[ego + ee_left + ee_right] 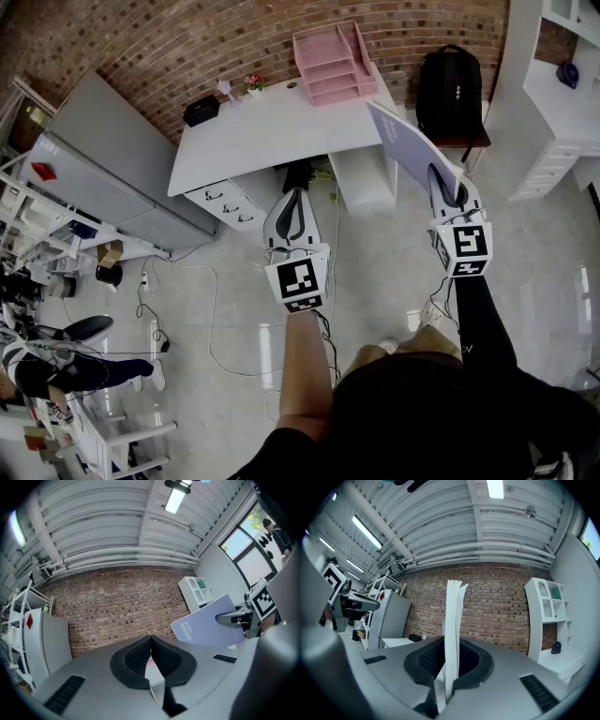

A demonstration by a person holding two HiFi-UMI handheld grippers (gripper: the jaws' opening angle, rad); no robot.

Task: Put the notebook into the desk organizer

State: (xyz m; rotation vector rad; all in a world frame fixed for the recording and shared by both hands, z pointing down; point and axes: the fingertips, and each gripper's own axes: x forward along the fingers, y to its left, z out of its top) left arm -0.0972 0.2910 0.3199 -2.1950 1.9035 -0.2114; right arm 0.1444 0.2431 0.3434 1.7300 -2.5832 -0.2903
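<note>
One notebook [405, 141] edge-on in the narrow-set right hand-held gripper [437, 178]; left hand-held gripper [294, 199] closed, empty.

Notebook [453, 611] base hidden in right tool [451, 643]

**Notebook [412, 145] held in the air, desk organizer [335, 61] on the tabletop [272, 131]**

The notebook had a pale purple cover with white lettering, and white pages. The right hand-held gripper [441, 183] clamped it by one edge, clear of the tabletop, with its free end tilted up towards the desk. The pink desk organizer, a set of stepped trays, stood at the tabletop's far right corner against the brick wall [169, 47].
</note>
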